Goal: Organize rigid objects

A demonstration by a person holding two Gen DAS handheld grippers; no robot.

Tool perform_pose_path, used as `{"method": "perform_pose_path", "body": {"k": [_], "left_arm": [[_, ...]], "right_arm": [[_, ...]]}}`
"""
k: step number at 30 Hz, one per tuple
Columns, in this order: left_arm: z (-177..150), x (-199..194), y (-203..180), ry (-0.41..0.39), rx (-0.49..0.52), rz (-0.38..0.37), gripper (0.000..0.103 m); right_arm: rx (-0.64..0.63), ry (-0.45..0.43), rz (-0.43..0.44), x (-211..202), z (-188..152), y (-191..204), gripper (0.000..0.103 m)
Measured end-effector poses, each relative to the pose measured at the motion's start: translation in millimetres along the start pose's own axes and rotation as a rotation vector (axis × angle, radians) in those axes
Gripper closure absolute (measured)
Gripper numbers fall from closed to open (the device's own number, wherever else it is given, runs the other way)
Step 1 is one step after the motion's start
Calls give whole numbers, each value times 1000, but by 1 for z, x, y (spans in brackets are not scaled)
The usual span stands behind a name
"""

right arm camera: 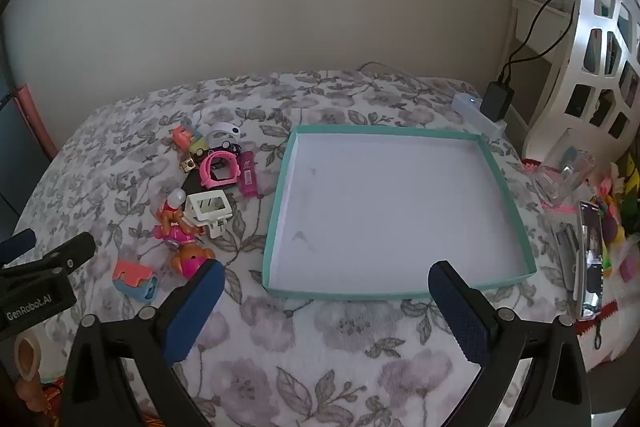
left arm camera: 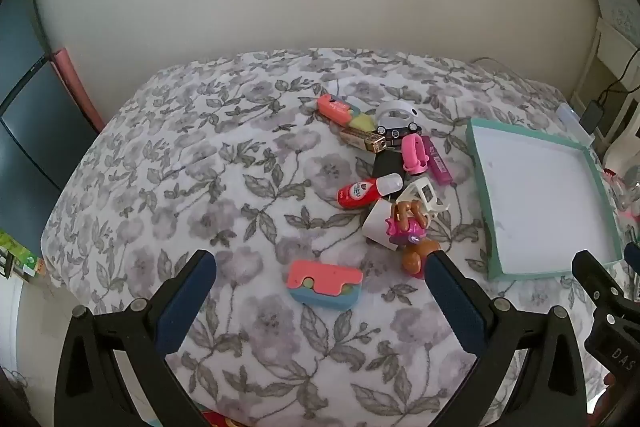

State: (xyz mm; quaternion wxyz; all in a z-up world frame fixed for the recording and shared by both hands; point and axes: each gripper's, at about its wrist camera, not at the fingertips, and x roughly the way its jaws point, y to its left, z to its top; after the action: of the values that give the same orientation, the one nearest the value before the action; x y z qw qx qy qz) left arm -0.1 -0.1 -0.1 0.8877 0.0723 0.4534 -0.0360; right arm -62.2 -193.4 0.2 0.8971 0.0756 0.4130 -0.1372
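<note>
From the left wrist view, my left tongs point(left arm camera: 320, 297) stand fully released with nothing between the pads. The pink-and-blue block point(left arm camera: 325, 287) lies on the bed point(left arm camera: 160, 167) right between the fingertips, just ahead, its long axis running across the view and dipping slightly to the right. The toy pile point(left arm camera: 396, 171) sits further off to the right, and the teal tray point(left arm camera: 536, 259) beyond it. I judge the left hand the nearer one for that block.

From the right wrist view, my right tongs point(right arm camera: 322, 291) are also wide apart and empty, aimed at the tray's near rim. The tray holds nothing. The block lies well to the left, end-on towards me.
</note>
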Motion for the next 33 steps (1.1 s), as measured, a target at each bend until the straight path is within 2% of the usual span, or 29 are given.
{"method": "perform_pose_path", "body": {"k": [3,4,33], "left_arm": [[0,1,1,3,9,7,0],[0,0,-6,-5,24,35,0],[-2,2,3,11,15,31,0]], "right_arm": [[-2,2,-3,0,0,0,0],[-2,3,-4,0,0,0,0],[-1,12,-2,2,-1,0,0]]}}
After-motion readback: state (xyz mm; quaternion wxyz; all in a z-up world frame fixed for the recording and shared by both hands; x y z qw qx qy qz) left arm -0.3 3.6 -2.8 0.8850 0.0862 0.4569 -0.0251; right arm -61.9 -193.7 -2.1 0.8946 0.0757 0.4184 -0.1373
